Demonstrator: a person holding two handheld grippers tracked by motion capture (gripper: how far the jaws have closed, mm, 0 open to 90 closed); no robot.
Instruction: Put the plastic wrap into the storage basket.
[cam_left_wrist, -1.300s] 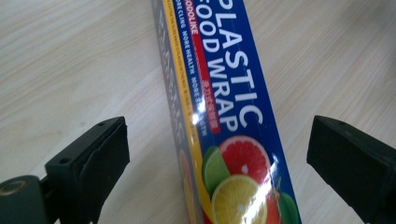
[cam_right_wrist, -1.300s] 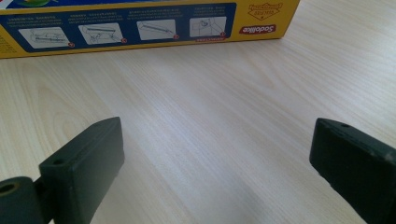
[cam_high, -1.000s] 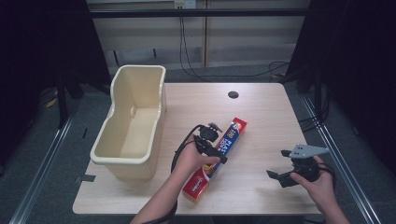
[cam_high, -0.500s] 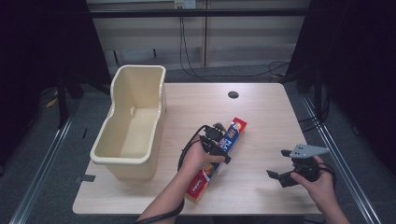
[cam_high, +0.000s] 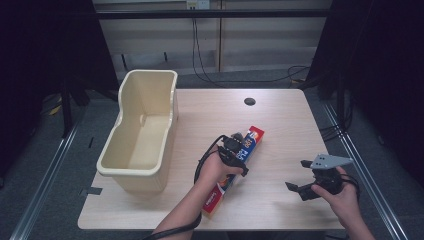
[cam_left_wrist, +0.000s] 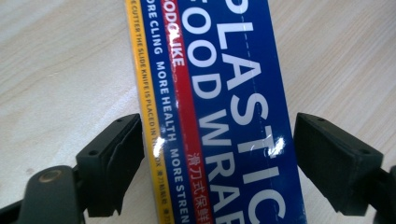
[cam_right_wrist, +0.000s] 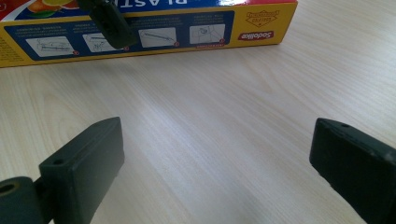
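Wooden table bears plastic wrap box lying diagonally, straddled by wide left claw.

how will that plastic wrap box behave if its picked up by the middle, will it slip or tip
The plastic wrap box looks like stiff cardboard, so it should hold shape. Its glossy faces show glare, so it may slip. It is long, and the left tongs straddle it near mid-length, open, so it should stay fairly level.

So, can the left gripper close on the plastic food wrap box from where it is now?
Probably yes. The left gripper is open, with one jaw on each side of the plastic food wrap box, and nothing lies between the jaws and the box's sides.
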